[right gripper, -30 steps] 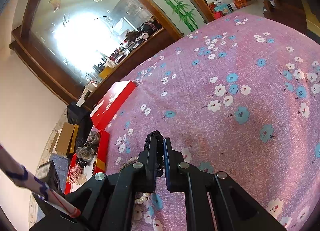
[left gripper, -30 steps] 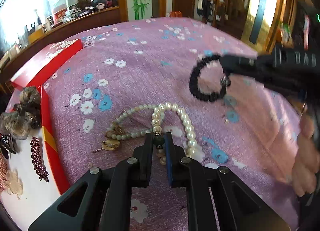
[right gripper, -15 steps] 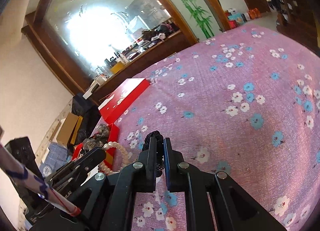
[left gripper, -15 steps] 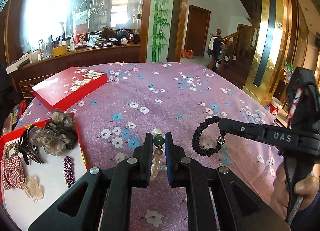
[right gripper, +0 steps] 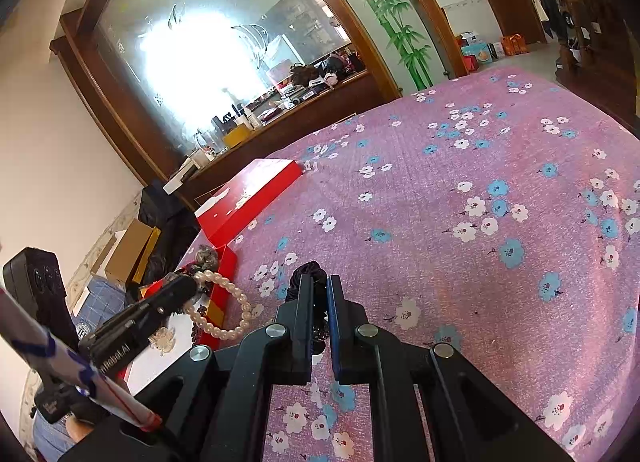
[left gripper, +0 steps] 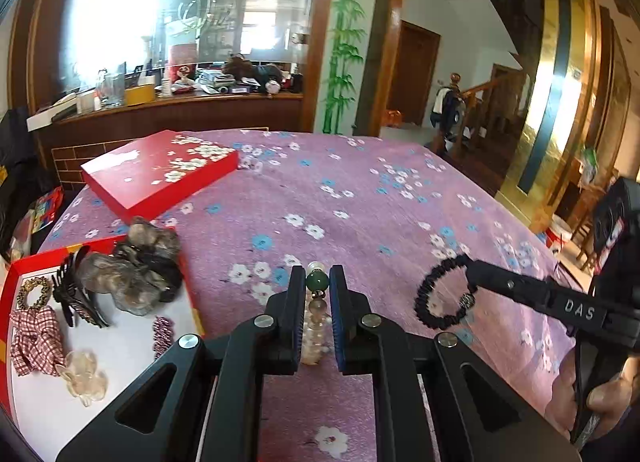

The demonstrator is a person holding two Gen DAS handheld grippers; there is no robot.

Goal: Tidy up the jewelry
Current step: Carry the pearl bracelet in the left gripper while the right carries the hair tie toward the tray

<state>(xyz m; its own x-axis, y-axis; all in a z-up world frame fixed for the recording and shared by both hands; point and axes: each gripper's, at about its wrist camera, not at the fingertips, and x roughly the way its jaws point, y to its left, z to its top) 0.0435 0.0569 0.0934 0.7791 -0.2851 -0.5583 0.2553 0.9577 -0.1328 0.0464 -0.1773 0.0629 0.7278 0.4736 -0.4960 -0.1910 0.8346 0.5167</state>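
Note:
My left gripper [left gripper: 317,274] is shut on a pearl necklace [left gripper: 314,314] at its green bead, and the strand hangs down between the fingers above the purple flowered cloth. In the right wrist view the left gripper [right gripper: 188,286] holds the pearl loop [right gripper: 230,302] beside the open red tray [right gripper: 226,262]. My right gripper [right gripper: 318,282] is shut on a black bead bracelet [right gripper: 302,274]. In the left wrist view the bracelet [left gripper: 424,296] dangles from the right gripper [left gripper: 471,267], off the cloth at the right.
The red tray [left gripper: 192,302] with a white floor lies at the left and holds hair clips, scrunchies and a checked bow [left gripper: 34,336]. Its red flowered lid [left gripper: 160,174] lies further back. A hand [left gripper: 608,394] grips the right tool. A wooden counter stands beyond the table.
My left gripper has lifted the pearl necklace off the cloth and swung toward the red tray. The right gripper has kept the black bracelet and drifted slightly.

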